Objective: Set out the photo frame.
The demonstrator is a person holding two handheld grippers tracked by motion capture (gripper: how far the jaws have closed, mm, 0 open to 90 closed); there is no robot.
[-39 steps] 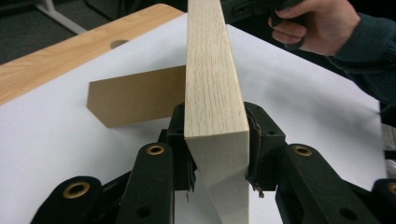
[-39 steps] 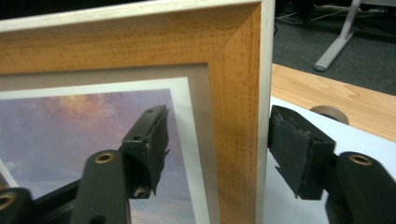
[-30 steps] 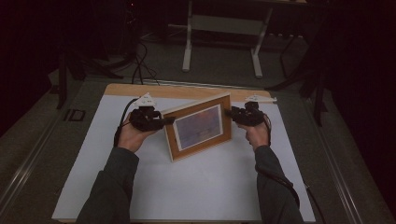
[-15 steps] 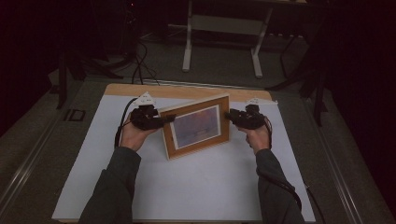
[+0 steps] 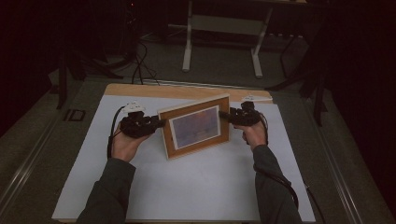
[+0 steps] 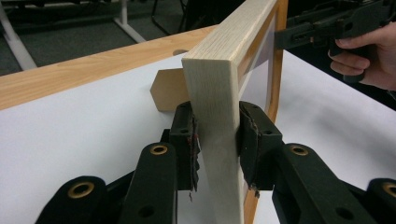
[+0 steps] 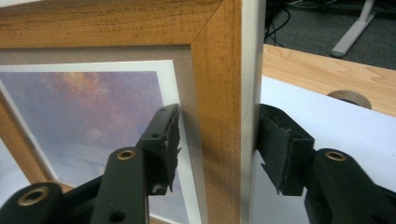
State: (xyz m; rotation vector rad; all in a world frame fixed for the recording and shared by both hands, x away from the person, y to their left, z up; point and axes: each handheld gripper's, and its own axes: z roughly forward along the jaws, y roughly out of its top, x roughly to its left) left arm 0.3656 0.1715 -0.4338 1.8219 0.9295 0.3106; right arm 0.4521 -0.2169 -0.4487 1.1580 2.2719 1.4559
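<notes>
A wooden picture frame (image 5: 195, 128) with a purplish print stands tilted on its lower edge on the white sheet (image 5: 196, 186). My left gripper (image 5: 161, 123) holds its left side. In the left gripper view its jaws have just been closing, and both pads press on the pale frame edge (image 6: 219, 93). My right gripper (image 5: 223, 114) is at the frame's right side. In the right gripper view the frame's corner (image 7: 219, 70) stands between its jaws, which have just been opening; the left pad (image 7: 163, 144) is off the glass. The right gripper (image 6: 327, 25) also appears beyond the frame in the left gripper view.
A bare wooden strip of the table (image 5: 187, 91) runs behind the sheet, with a round hole (image 7: 350, 95) in it. The frame's back stand (image 6: 168, 88) sticks out behind. Another table's white legs (image 5: 187, 46) and cables (image 5: 137, 65) are on the floor beyond.
The frame's left edge and the left hand have shifted slightly leftward. The right hand has kept its place.
</notes>
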